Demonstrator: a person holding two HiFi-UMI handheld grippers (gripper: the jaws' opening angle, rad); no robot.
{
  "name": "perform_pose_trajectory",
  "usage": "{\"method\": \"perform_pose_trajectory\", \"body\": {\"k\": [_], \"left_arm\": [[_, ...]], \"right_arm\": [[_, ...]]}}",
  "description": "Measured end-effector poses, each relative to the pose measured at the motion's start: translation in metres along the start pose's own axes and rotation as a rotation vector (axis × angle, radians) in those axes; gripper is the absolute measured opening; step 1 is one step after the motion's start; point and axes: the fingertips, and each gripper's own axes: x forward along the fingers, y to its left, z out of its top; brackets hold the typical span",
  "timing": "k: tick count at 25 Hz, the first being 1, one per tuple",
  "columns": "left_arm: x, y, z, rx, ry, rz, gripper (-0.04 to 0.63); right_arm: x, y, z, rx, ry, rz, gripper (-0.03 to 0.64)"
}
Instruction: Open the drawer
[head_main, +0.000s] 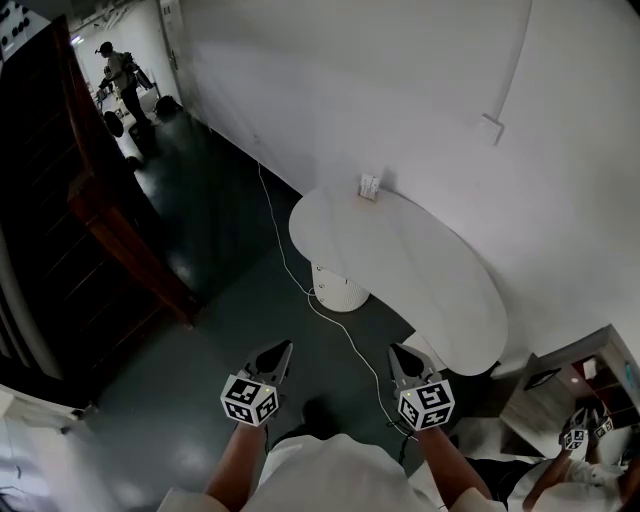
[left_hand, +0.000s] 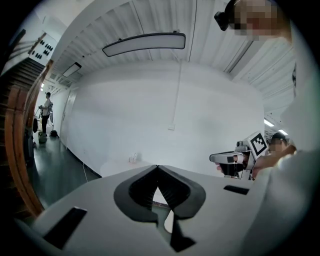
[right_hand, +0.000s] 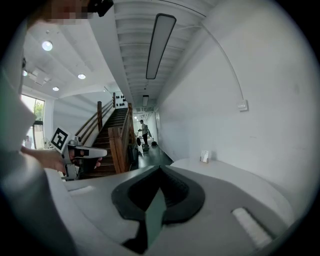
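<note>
Approach is the step in hand, we judge: no drawer shows around the white bench, so the task's thing is out of sight. Before the bench we hold the left gripper and the right gripper, both empty, fingers pressed together. Next we must find the drawer and part the fingers.

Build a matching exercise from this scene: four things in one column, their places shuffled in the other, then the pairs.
Things
1. white table
2. white cable
3. small card stand
4. wooden staircase

Places
A. on the table top, close to the wall
B. left side of the head view, beside the corridor
C. trailing over the dark floor
D. against the white wall, on a round pedestal

Pairs: 1-D, 2-C, 3-A, 4-B
</note>
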Motion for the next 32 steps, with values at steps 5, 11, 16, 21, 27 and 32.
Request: {"method": "perform_pose_trajectory", "body": {"k": [5,11,16,21,27,32], "left_arm": [[0.024,0.04,0.004,0.0,0.019,-0.04,0.006],[0.048,0.082,0.009,-0.001,0.03,-0.077,0.006],[0.059,0.106,0.007,-0.012,0.045,-0.088,0.006],[0.075,0.123,-0.003,-0.042,0.068,-0.081,0.006],[0.104,0.136,-0.016,-0.076,0.101,-0.049,0.006],[0.138,0.146,-0.021,-0.079,0.122,-0.013,0.006]], "right_arm": [[0.041,0.002,0.005,0.004,0.015,-0.032,0.011],[0.081,0.007,0.01,0.009,0.022,-0.063,0.011],[0.103,0.009,0.005,0.024,0.042,-0.075,0.011],[0.124,0.001,-0.004,0.043,0.077,-0.071,0.011],[0.16,-0.022,-0.014,0.063,0.116,-0.026,0.011],[0.2,-0.05,-0.023,0.066,0.157,0.033,0.011]]}}
